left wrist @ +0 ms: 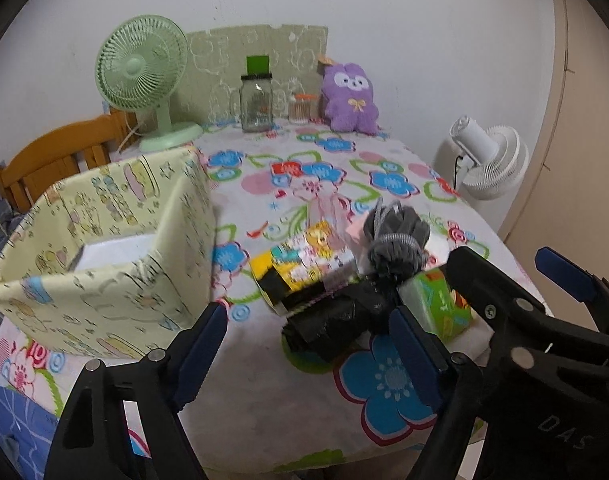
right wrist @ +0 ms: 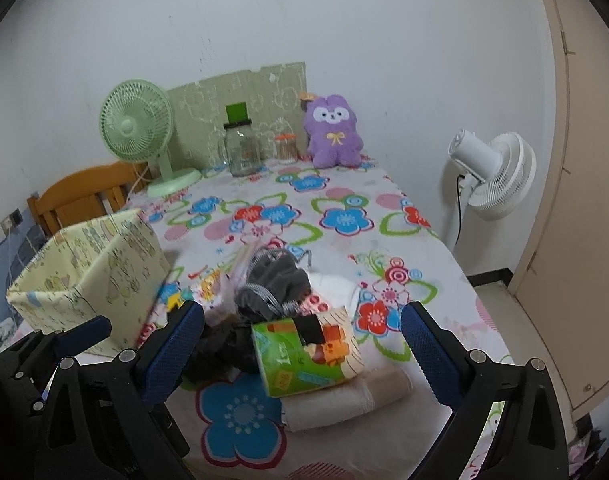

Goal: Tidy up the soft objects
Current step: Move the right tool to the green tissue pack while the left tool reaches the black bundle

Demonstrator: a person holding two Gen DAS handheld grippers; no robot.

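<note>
A pile of soft things lies on the flowered tablecloth (left wrist: pixel 388 384): a grey sock bundle (left wrist: pixel 396 236), a black crumpled bundle (left wrist: pixel 328 320), a green tissue pack (right wrist: pixel 304 356), a yellow printed packet (left wrist: pixel 304 260) and a beige roll (right wrist: pixel 344 396). My left gripper (left wrist: pixel 310 344) is open, its fingers on either side of the black bundle's near end without touching it. My right gripper (right wrist: pixel 304 348) is open too, low over the tissue pack, which shows between its fingers untouched. A pale yellow fabric box (left wrist: pixel 104 240) stands to the left, open at the top. A purple plush (left wrist: pixel 350 96) sits at the far wall.
At the back stand a green desk fan (left wrist: pixel 144 76), a glass jar (left wrist: pixel 256 100) and a small orange-lidded jar (left wrist: pixel 302 108). A white floor fan (right wrist: pixel 492 176) and a door (right wrist: pixel 576 200) are to the right of the table. A wooden chair (left wrist: pixel 56 160) is behind the box.
</note>
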